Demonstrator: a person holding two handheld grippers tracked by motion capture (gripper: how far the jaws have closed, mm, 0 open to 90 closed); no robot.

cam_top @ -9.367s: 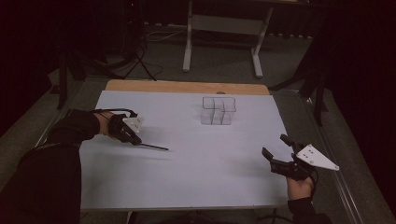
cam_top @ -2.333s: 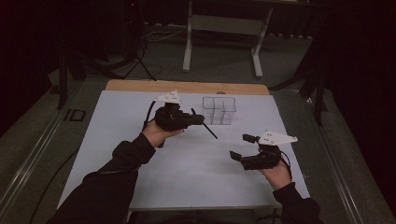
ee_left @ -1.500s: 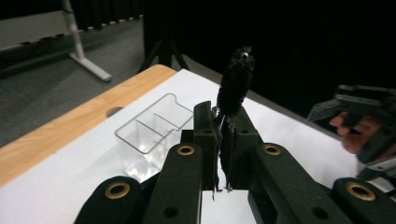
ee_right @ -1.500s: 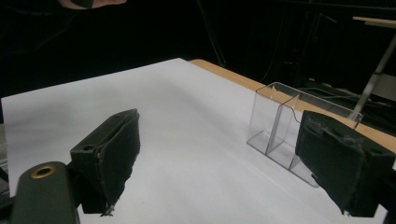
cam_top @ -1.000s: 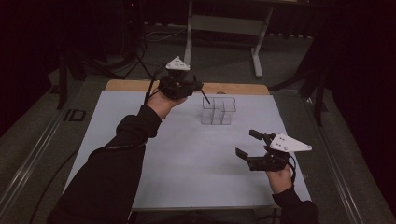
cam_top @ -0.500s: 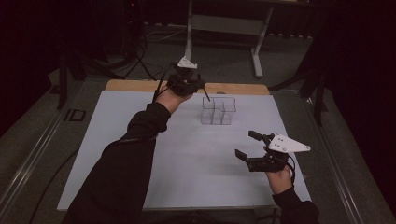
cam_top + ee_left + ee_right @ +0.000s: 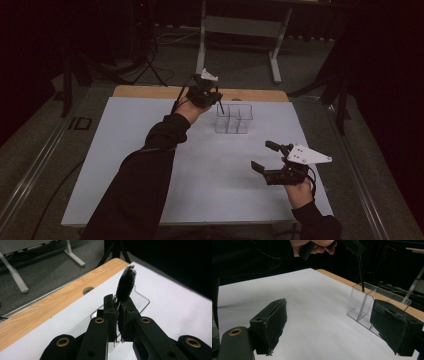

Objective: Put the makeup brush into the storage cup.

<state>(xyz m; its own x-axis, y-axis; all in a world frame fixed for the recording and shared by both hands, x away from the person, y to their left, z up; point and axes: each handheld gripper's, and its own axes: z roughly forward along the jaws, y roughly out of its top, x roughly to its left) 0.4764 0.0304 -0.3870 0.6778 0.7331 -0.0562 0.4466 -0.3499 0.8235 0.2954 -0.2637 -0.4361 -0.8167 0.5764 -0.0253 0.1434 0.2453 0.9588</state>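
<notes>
My left gripper (image 7: 214, 99) hangs above the far middle of the table, shut on a thin black bristle brush (image 7: 220, 107). In the left gripper view the jaws (image 7: 120, 312) pinch the stem and the bristle head (image 7: 126, 283) sticks out past them. The brush points down into a clear plastic organizer (image 7: 234, 119) with several compartments. The right gripper view shows the stem (image 7: 361, 272) dipping into a far compartment of that organizer (image 7: 367, 305). Near the front right, my right gripper (image 7: 261, 155) stands open with nothing between its pads (image 7: 274, 322).
A white sheet (image 7: 150, 150) covers the table, and a wooden strip (image 7: 150, 91) with a round hole (image 7: 87, 290) runs along the far edge. Beyond the table a desk frame (image 7: 202, 40) stands on grey floor. Dark stands sit at the left.
My left gripper carried the brush from the table's left across to the far middle and tipped it down over the organizer. The right gripper moved in a little, still open.
</notes>
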